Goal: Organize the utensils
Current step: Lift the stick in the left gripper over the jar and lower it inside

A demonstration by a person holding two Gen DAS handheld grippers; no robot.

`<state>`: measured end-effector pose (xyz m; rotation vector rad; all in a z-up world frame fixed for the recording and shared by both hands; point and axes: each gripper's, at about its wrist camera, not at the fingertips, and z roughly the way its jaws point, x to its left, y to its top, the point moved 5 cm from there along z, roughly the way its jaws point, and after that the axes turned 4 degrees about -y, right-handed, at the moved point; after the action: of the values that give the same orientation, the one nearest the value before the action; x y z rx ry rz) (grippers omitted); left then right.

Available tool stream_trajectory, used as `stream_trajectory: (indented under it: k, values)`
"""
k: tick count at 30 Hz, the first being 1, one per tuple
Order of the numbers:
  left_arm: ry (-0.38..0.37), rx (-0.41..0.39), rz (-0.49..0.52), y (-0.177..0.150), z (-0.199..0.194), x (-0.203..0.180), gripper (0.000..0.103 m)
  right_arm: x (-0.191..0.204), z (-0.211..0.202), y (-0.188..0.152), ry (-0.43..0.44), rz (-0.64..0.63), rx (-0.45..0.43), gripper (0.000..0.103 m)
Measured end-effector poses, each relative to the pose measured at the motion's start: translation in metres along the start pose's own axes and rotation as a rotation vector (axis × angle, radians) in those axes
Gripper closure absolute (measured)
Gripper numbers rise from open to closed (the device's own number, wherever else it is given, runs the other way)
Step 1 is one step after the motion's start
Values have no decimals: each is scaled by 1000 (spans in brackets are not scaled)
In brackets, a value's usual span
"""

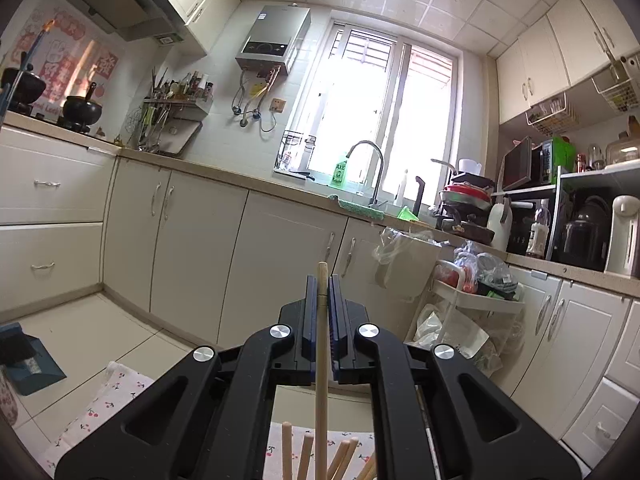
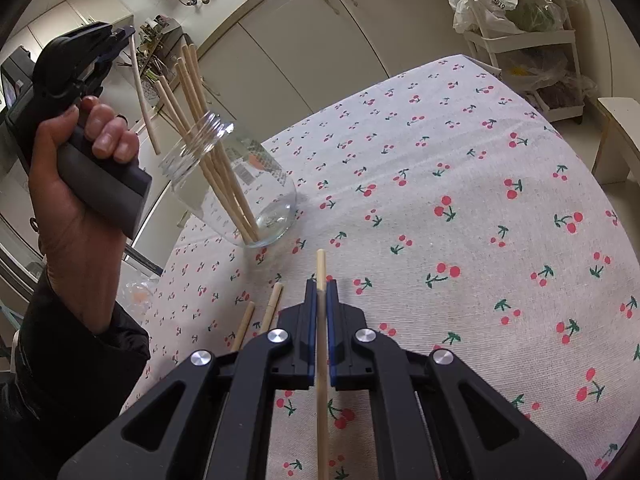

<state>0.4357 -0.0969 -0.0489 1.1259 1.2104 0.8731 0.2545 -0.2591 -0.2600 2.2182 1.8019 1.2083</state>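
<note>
A clear glass jar (image 2: 236,184) stands on the cherry-print tablecloth (image 2: 460,200) with several wooden chopsticks (image 2: 200,120) leaning in it. My left gripper (image 1: 322,284) is shut on one chopstick (image 1: 321,360) and holds it upright above the jar's sticks (image 1: 304,452); in the right wrist view it (image 2: 124,36) hangs left of and above the jar mouth with its chopstick (image 2: 142,96) pointing down. My right gripper (image 2: 320,288) is shut on another chopstick (image 2: 321,340) above the cloth. Two loose chopsticks (image 2: 256,320) lie on the cloth left of it.
Kitchen cabinets (image 1: 192,248), a sink with a tap (image 1: 372,176) and a white trolley with bags (image 1: 472,296) stand beyond the table. A stool (image 2: 620,136) stands at the table's right edge. A dustpan (image 1: 24,360) lies on the floor.
</note>
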Motion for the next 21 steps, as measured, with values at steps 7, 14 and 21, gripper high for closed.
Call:
stream_trajectory:
  k: [7,14,21]
  values:
    - [15,-12,37,-13,-1,-3,98,0,1,1,-1,3,3,98]
    - [3,20,85,-31,-6,-8,98,-2,1,1,0,11,4,98]
    - [-31,90,116,-46,-17,-12,98,-2,1,2,0,13,3,98]
